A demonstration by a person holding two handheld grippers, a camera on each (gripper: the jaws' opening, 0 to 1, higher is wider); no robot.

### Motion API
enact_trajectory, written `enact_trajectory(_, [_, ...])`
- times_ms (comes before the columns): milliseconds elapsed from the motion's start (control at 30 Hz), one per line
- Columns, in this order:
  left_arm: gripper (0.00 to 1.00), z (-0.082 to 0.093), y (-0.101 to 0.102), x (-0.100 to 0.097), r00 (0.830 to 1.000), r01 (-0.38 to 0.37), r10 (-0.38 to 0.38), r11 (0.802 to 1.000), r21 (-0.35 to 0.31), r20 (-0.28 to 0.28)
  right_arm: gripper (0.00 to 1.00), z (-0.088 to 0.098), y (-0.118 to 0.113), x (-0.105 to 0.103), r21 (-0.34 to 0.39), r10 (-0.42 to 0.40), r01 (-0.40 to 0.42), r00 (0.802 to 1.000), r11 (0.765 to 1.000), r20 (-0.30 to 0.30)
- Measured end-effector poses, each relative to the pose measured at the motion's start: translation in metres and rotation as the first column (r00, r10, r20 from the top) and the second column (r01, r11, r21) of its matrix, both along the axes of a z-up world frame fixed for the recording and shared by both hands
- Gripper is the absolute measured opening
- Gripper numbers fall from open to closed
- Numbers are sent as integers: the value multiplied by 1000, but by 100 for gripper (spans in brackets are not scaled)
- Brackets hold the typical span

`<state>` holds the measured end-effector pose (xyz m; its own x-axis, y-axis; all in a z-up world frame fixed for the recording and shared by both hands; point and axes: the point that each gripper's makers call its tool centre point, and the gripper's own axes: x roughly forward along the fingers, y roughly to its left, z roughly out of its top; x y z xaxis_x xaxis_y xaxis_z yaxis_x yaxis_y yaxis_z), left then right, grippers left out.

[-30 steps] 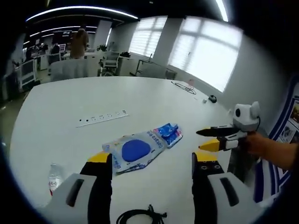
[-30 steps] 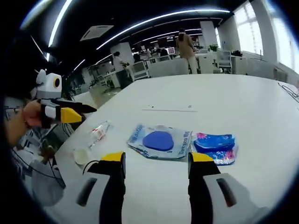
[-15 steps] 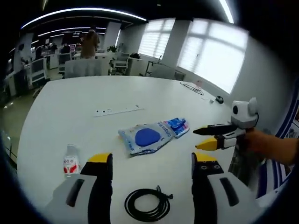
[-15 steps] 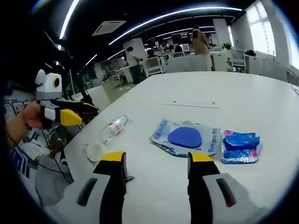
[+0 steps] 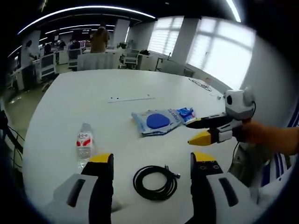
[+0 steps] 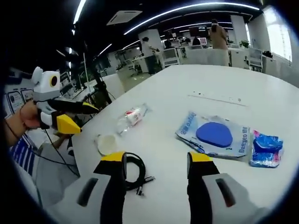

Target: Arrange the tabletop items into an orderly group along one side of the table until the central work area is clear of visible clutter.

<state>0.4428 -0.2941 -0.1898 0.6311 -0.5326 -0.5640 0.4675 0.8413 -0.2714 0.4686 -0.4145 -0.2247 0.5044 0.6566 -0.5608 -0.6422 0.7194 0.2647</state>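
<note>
Both cameras had pulled back over the last second, bringing the coiled black cable [image 5: 155, 183] and water bottle [image 5: 84, 145] on the surface [image 5: 70, 102] into sight near the blue-disc packet [image 5: 158, 122]. The left hand-held gripper [image 5: 150, 161] and right hand-held gripper [image 6: 156, 161] hovered open-jawed and empty; nothing seemed grouped yet.

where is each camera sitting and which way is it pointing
Left gripper view: rides the left gripper, facing across the white table toward the windows; the right gripper and the hand holding it enter from the right.
Right gripper view: rides the right gripper, facing across the table toward the desks; the left gripper and a hand show at left.
Shared: bottle, black cable, blue-disc packet.
</note>
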Motion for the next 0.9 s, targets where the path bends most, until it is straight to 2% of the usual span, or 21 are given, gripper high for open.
enact_trajectory(500, [65,-43,8,-29,995,-49,48,999,-14,-83,50,-42,36,-11,-55,128,-132,989,990,-72])
enact_trajectory(900, [60,-78,6,-39,986,-71,68,997,-17,-152,45,-71,47,-8,-94,181,-193,976,977,-123])
